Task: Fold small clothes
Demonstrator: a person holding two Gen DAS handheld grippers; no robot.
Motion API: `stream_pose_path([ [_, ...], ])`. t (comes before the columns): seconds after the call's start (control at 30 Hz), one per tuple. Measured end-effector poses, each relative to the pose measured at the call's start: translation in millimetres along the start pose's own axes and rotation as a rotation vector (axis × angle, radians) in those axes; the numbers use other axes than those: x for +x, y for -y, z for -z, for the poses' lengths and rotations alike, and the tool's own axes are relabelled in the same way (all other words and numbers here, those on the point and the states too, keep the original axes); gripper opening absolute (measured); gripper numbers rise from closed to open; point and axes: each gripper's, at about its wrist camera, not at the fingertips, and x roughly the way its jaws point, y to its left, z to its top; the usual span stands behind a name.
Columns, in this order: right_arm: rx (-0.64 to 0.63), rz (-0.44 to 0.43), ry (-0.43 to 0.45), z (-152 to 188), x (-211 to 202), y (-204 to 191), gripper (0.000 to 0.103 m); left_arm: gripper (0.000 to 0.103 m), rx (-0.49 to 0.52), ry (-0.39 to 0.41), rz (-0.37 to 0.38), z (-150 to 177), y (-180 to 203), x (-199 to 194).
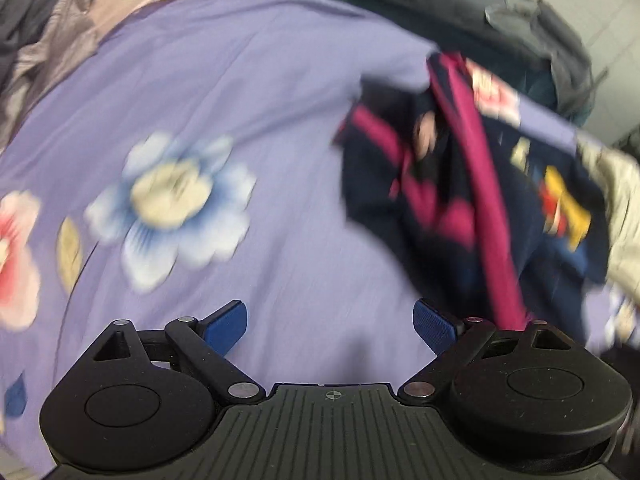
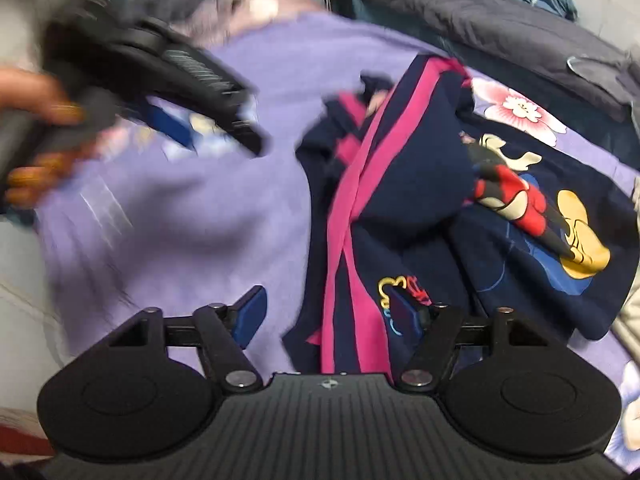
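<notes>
Lilac bedsheet (image 1: 248, 80) with printed flowers covers the bed. In the left wrist view, the left gripper (image 1: 330, 326) hangs released over bare sheet, its blue pads (image 1: 226, 326) spread wide with nothing between them; the navy garment (image 1: 452, 200) with pink stripes lies crumpled at two o'clock. In the right wrist view, a hand (image 2: 44, 132) holds the left gripper at ten o'clock, and the right gripper (image 2: 330, 316) hovers part-open over the garment's near edge, gripping nothing. A dark quilt (image 2: 480, 12) sits at one o'clock.
</notes>
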Motion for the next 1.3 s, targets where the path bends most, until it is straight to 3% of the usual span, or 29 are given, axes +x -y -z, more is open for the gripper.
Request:
stream_pose_path([
  [0.03,0.005,-0.004,-0.010,-5.3,4.7,5.2,0.025,0.103,0.020,0.002,-0.013,10.5,2.2,-2.1],
  [0.1,0.047,-0.032,-0.018,-15.9,5.0,27.2,0.005,0.103,0.049,0.009,-0.014,30.0,8.8,-6.8],
  [0.27,0.139,0.112,0.105,-62.7,-26.8,109.5,0.005,0.103,0.083,-0.016,0.086,64.7,40.8,3.4],
  [0.43,0.272,0.460,0.229,-92.3,-63.2,199.9,0.005,0.103,0.123,-0.004,0.065,74.9,84.9,26.7],
  [0.5,0.383,0.514,0.234,-90.9,-74.4,225.2,0.013,0.103,0.086,-0.023,0.056,74.0,95.8,38.7],
  [0.6,0.444,0.360,0.259,-70.0,-80.1,232.6,0.038,0.103,0.014,-0.013,0.099,71.0,109.5,42.3],
  [0.7,0.345,0.293,0.210,-44.6,-70.9,205.3,0.040,0.103,-0.022,-0.020,0.151,66.6,123.0,48.4],
  [0.77,0.307,0.236,0.192,-26.3,-69.1,184.3,0.040,0.103,-0.027,-0.028,0.098,63.9,133.9,57.3],
  [0.83,0.329,0.183,0.187,-11.9,-71.5,167.3,0.045,0.103,-0.001,0.025,0.043,62.1,143.6,55.3],
  [0.9,0.334,0.159,0.161,-10.2,-66.9,154.7,0.050,0.080,0.036,0.023,0.039,58.0,151.2,51.2],
  [0.93,0.332,0.160,0.154,-7.6,-65.2,148.9,0.050,0.063,0.044,0.021,0.070,56.2,152.8,48.1],
  [1.03,0.313,0.154,0.132,-1.3,-65.0,136.0,0.050,0.057,0.077,0.037,0.099,56.4,150.3,29.0],
  [1.1,0.314,0.140,0.140,-0.6,-69.7,133.9,0.050,0.055,0.075,0.058,0.131,59.0,132.8,7.2],
  [1.17,0.315,0.084,0.143,-8.1,-71.3,139.0,0.055,0.055,0.075,0.077,0.107,66.2,100.3,-20.9],
  [1.2,0.309,0.061,0.151,-10.2,-72.8,140.7,0.060,0.055,0.075,0.089,0.070,70.0,77.9,-34.7],
  [1.27,0.275,0.042,0.159,-18.9,-73.4,136.2,0.061,0.034,0.023,0.118,-0.029,77.8,17.7,-64.2],
  [1.3,0.255,0.034,0.155,-24.0,-72.7,132.5,0.061,0.037,-0.036,0.116,-0.107,79.7,-18.7,-77.4],
])
